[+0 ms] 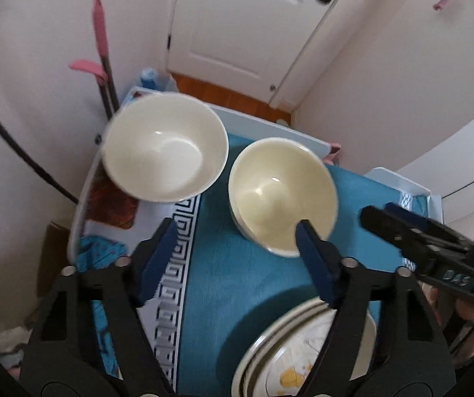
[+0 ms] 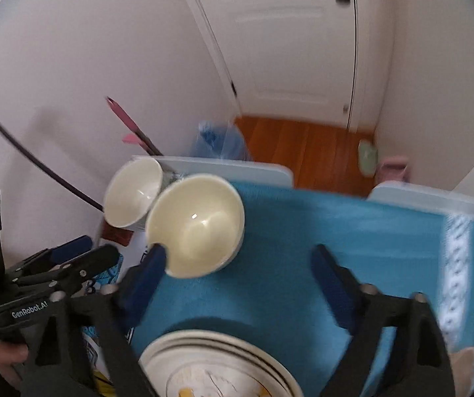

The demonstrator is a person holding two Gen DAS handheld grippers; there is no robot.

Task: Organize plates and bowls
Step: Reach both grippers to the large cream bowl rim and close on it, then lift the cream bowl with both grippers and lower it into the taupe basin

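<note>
Bowls come first here: the white bowl (image 1: pixel 166 149) sits at the far left corner of the table, partly over the edge of the teal cloth (image 1: pixel 237 284), and the cream bowl (image 1: pixel 283 195) stands just beside it toward the middle, apart by a narrow gap in your left wrist view. The stack of plates (image 1: pixel 290 357) lies nearest you, several rims showing one inside another, so the plates look gathered already. By my reading the bowls are what remains: they stand side by side, not nested.

Your left gripper (image 1: pixel 237 241) is released, jaws parted with nothing between the pads; its right finger overlaps the near rim of the cream bowl in the picture, but whether it touches I cannot tell. Your right gripper (image 2: pixel 240 258) is likewise unclenched and empty, its left finger close to that same rim.

Mind the room. The white bowl is close to the table's white edge (image 2: pixel 223 165), with the wall and a pink-handled broom (image 1: pixel 99 39) just behind, so a push outward could send it off. Right of the cream bowl the cloth lies bare, which gives you space to swing. Both tools crowd the one bowl, so keep them from knocking each other.
</note>
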